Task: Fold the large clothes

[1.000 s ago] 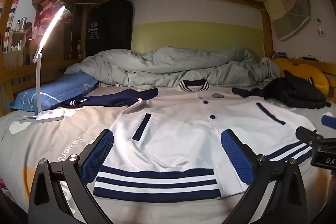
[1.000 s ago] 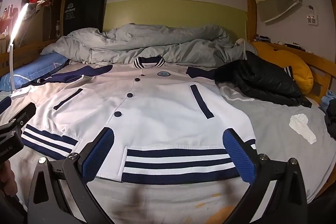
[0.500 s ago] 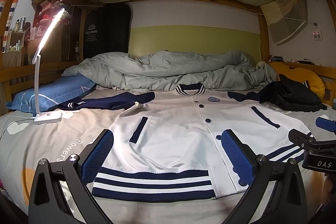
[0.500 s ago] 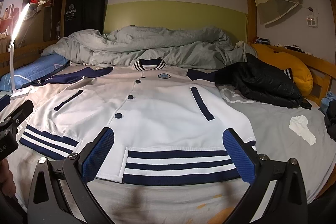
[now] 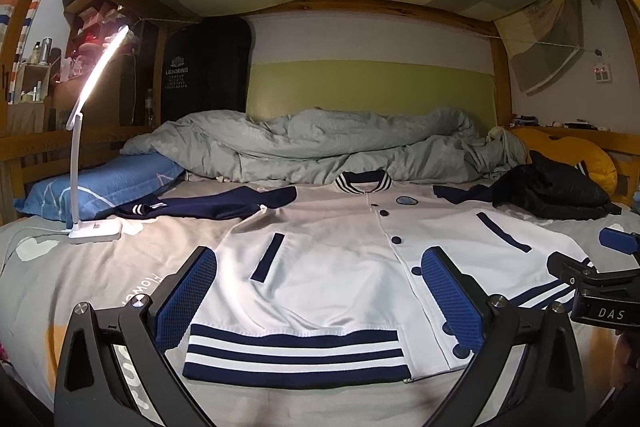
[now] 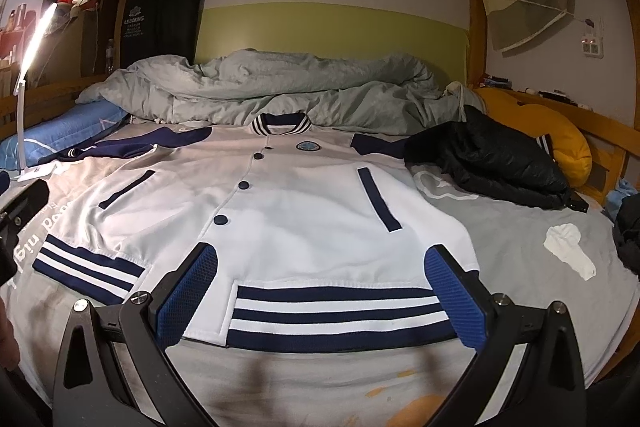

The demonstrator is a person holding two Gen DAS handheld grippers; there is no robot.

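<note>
Spreading across the grey bedsheet [image 5: 60,279], a white jacket [image 5: 332,267] is laid flat, front up and buttoned, with its striped collar toward the far end of the bed. At the far left, a lit desk lamp [image 5: 94,231] with a thin curved arm is stood on the sheet beside a smooth blue pillow [image 5: 108,183]. One navy sleeve [image 5: 212,205] is stretched out toward the lamp. The jacket's body is seen as smooth white knit, with slanted navy pocket welts, round navy buttons and a ribbed hem [image 5: 296,351] banded in navy and white. A crumpled grey duvet [image 5: 320,143] is heaped behind the collar. To the right, a puffy black coat [image 6: 488,159] is piled over the other sleeve, with a yellow cushion [image 6: 560,143] behind it and a small white cloth [image 6: 572,251] lying on the sheet.

The left gripper [image 5: 320,301] is held low over the hem's left half, jaws wide apart, blue mesh-textured pads [image 5: 186,295] empty. The right gripper [image 6: 320,301] is held likewise over the right half, jaws also apart and gripping nothing. Compared with a second ago, both views are tilted slightly upward, so the jacket is seen a little lower in frame; the garment itself is unmoved.
</note>
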